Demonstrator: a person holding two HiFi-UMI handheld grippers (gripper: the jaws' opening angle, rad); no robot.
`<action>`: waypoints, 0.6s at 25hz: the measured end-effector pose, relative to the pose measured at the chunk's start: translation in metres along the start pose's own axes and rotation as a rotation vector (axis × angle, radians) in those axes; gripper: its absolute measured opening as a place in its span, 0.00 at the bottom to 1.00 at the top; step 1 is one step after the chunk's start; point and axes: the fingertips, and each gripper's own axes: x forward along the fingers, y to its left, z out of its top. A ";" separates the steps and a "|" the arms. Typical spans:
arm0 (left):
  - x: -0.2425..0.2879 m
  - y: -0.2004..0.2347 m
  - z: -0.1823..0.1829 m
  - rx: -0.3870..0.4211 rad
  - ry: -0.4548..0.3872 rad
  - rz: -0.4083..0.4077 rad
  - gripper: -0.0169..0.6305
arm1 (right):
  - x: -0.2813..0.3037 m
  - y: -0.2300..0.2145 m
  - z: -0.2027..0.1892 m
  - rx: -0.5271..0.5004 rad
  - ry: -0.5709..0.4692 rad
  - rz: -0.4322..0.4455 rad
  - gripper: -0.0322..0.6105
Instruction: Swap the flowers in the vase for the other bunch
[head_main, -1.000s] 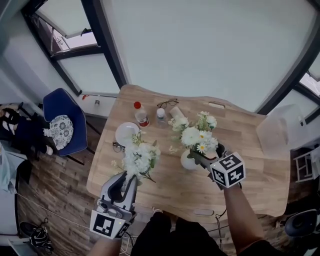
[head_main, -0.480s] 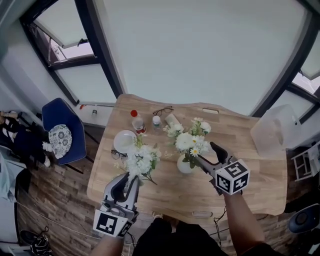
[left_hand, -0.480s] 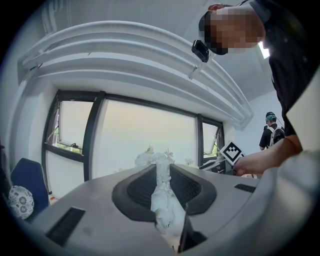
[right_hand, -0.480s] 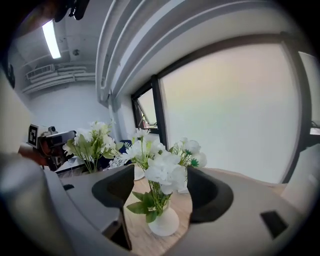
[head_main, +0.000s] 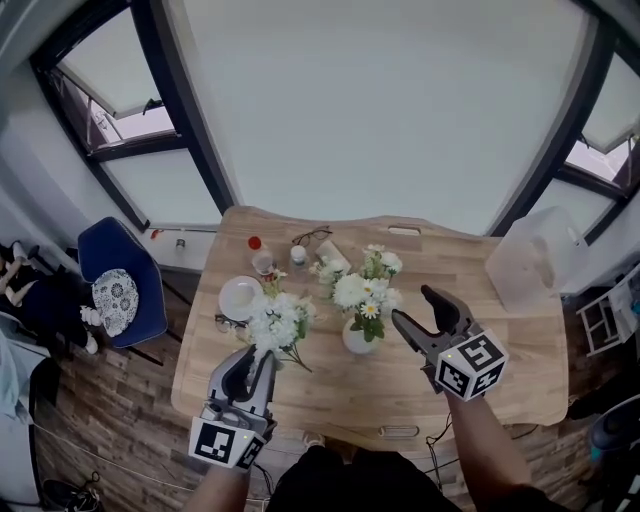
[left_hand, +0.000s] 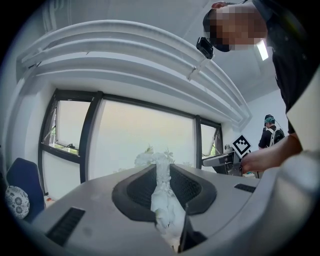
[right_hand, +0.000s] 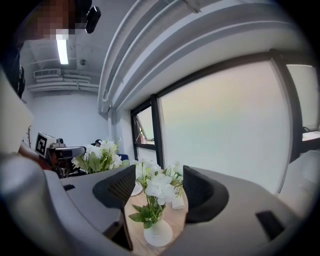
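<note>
A small white vase (head_main: 356, 338) stands mid-table with white and daisy-like flowers (head_main: 360, 290) in it. My right gripper (head_main: 412, 306) hovers open just right of the vase, touching nothing. In the right gripper view, the vase (right_hand: 157, 233) and its flowers (right_hand: 159, 186) show between and beyond the spread jaws. My left gripper (head_main: 255, 358) is shut on the stems of a second white bunch (head_main: 275, 322), held left of the vase. The left gripper view shows its white-wrapped stems (left_hand: 162, 195) pinched between the pads.
On the wooden table (head_main: 480, 370) sit a white plate (head_main: 241, 297), a red-capped bottle (head_main: 258, 258), a small bottle (head_main: 298, 256) and glasses (head_main: 310, 236). A blue chair (head_main: 120, 285) stands at the left, a clear plastic bin (head_main: 530, 260) at the right.
My right gripper has drawn back from the vase and risen; the flowers stay in the vase. The left gripper has kept still with its bunch.
</note>
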 end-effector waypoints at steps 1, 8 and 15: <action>0.001 -0.001 0.001 0.002 -0.001 -0.004 0.15 | -0.005 -0.001 0.004 -0.001 -0.022 -0.009 0.53; 0.008 -0.006 0.005 0.022 -0.002 -0.022 0.15 | -0.046 -0.014 0.031 -0.031 -0.142 -0.112 0.18; 0.010 -0.003 0.007 0.042 0.006 -0.028 0.15 | -0.087 -0.035 0.041 -0.005 -0.227 -0.179 0.10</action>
